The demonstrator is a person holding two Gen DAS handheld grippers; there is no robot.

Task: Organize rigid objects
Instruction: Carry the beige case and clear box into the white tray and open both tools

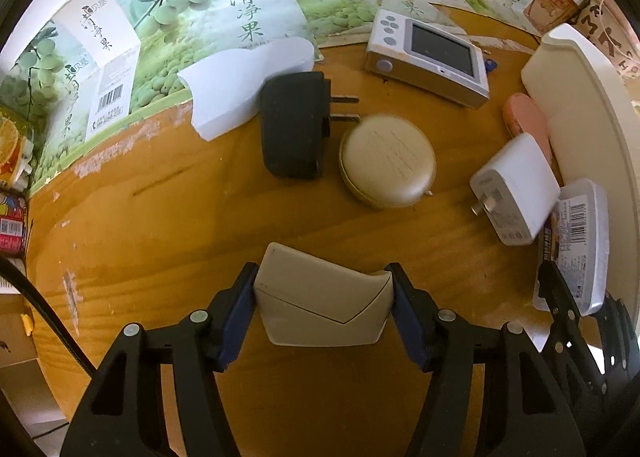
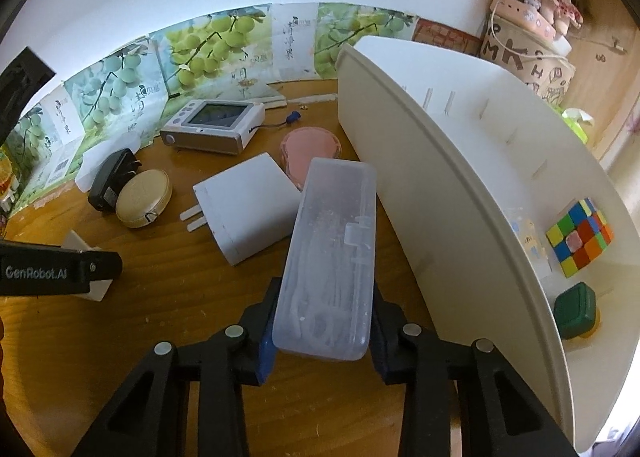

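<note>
Holding a grey box [image 1: 326,307] in our left gripper [image 1: 324,297] and a clear case [image 2: 330,257] in our right gripper [image 2: 324,331], we pinch both tight to lift them into the bin [image 2: 460,185].

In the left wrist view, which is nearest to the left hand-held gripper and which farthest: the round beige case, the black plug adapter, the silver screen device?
From the left hand-held gripper:
1. Round beige case, ahead, slightly right.
2. Black plug adapter, ahead, slightly left.
3. Silver screen device, far back, right, near the wall.
</note>
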